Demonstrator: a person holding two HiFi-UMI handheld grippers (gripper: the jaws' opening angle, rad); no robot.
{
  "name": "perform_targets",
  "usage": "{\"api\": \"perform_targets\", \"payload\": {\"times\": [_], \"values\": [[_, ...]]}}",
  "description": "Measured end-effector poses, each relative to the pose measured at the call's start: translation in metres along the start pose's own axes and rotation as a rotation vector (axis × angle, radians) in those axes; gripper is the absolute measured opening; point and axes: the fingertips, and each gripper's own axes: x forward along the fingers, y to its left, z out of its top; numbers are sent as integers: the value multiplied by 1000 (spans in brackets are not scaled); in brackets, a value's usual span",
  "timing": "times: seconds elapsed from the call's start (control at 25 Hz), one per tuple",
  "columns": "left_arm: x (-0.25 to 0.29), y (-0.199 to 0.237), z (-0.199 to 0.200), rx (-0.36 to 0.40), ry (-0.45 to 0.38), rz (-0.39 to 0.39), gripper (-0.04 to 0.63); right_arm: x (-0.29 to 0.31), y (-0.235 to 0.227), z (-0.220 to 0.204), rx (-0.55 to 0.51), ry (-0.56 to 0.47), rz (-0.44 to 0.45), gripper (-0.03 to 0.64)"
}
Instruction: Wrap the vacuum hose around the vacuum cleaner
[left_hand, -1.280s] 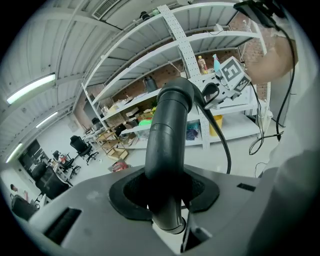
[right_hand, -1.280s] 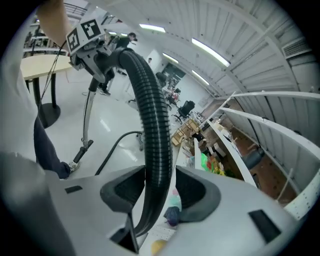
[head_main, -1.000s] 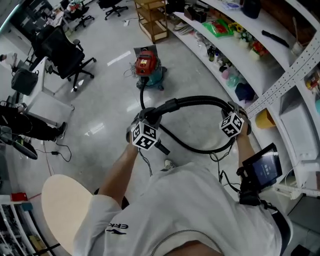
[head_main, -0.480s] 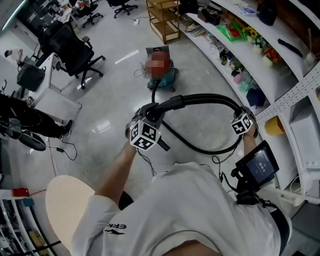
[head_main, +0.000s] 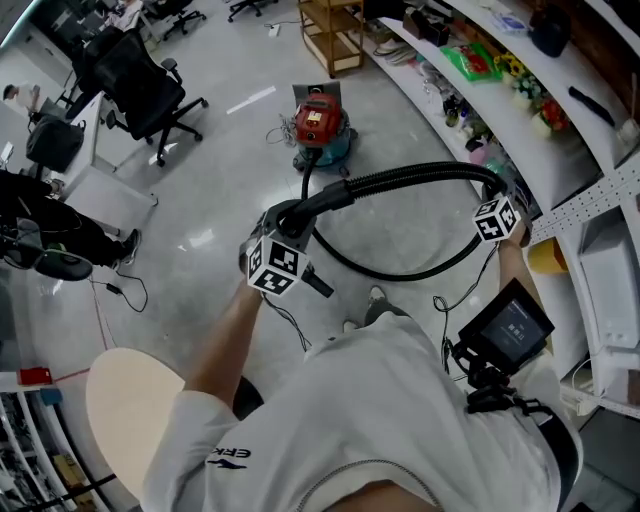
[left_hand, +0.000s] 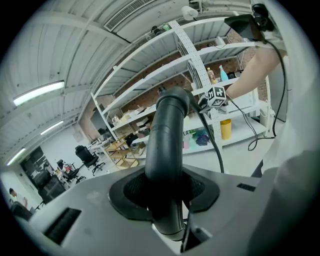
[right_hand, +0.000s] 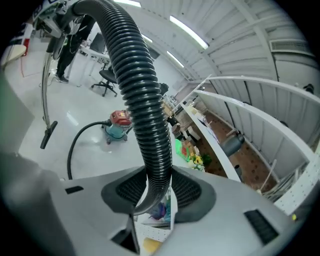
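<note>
Wrapping is not yet begun. The vacuum hose is held up mid-frame, well apart from the vacuum cleaner at upper middle. Its smooth end is clamped by the left gripper. The right gripper jaws have just been closing on the ribbed part. Bare floor is left open ahead. Shelves are close on the right.

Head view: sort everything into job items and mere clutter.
Job: vacuum hose, held by left claw and right claw; vacuum cleaner on the floor.
Clutter: office chair, wooden cart, shelf goods, round beige tabletop.
</note>
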Motion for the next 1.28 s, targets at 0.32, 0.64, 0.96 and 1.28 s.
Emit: {"api": "perform_targets", "payload": {"times": [0.32,0.64,0.96,1.28], "values": [[34,31,8,-41,7,38,130,56,-45,60,-68,-77,-25,156],[65,84,17,-62,37,115,130,117,-96,139,-156,-175,-51,156],[87,129,8,-74,86,166,130,159,-115,206,-222,-245,-43,155],[125,169,-19,-97,106,141,130,206,-117,254,-249,-246,-48,155]]}}
